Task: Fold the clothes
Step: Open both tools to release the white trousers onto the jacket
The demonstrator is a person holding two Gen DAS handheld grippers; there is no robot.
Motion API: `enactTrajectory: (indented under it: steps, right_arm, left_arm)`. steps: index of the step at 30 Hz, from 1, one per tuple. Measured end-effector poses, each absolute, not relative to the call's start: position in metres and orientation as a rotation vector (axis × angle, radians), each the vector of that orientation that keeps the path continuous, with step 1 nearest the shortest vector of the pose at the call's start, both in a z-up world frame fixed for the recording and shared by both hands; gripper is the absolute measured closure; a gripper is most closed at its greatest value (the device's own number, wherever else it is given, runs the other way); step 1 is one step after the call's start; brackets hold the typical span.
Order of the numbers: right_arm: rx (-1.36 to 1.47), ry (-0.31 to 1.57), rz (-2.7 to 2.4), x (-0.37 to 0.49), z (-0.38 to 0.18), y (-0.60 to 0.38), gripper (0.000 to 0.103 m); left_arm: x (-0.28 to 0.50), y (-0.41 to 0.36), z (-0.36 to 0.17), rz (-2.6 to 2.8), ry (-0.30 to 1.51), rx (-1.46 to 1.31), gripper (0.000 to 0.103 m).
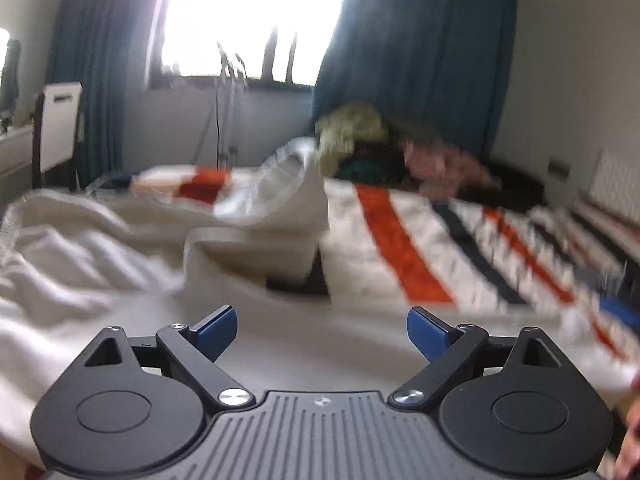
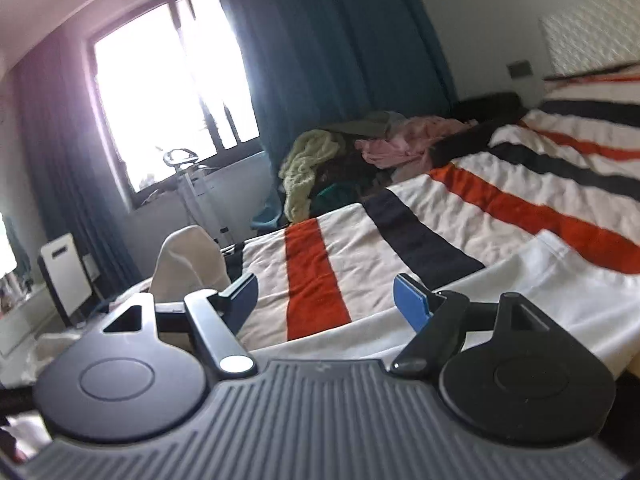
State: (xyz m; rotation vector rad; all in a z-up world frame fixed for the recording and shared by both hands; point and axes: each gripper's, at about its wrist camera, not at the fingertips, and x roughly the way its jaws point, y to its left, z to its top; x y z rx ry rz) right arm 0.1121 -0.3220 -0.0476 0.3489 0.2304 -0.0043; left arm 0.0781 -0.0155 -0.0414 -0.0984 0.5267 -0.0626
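Striped bedding (image 2: 440,216) carried a limp white garment (image 1: 100,248) (soft, best pinched at an edge); left gripper (image 1: 322,330) and right gripper (image 2: 325,300) both gaped, holding nothing.

Blown-out window (image 1: 248,20) backlight, motion blur

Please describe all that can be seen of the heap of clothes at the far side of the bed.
The loose heap of unfolded clothes lies on the far edge of the striped bed cover, before the blue curtain. It holds a pale yellow-green knit piece, crumpled pink fabric and darker pieces between them. Nothing is folded; neither tongs touch it.
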Motion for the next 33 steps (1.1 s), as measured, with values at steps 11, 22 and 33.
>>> enactTrajectory:
  steps: [11,22,33]
  right_arm:
    - [0.206,0.248,0.021,0.12,-0.054,-0.3,0.026]
    - [0.161,0.233,0.005,0.114,-0.052,-0.293,0.026]
    - [0.149,0.225,-0.104,0.118,-0.059,-0.304,0.027]
  left_arm:
    - [0.086,-0.008,-0.06,-0.031,0.586,-0.11,0.008]
    - [0.08,-0.011,-0.061,-0.038,0.565,-0.087,0.005]
    - [0.078,-0.026,-0.075,0.004,0.639,-0.004,0.004]
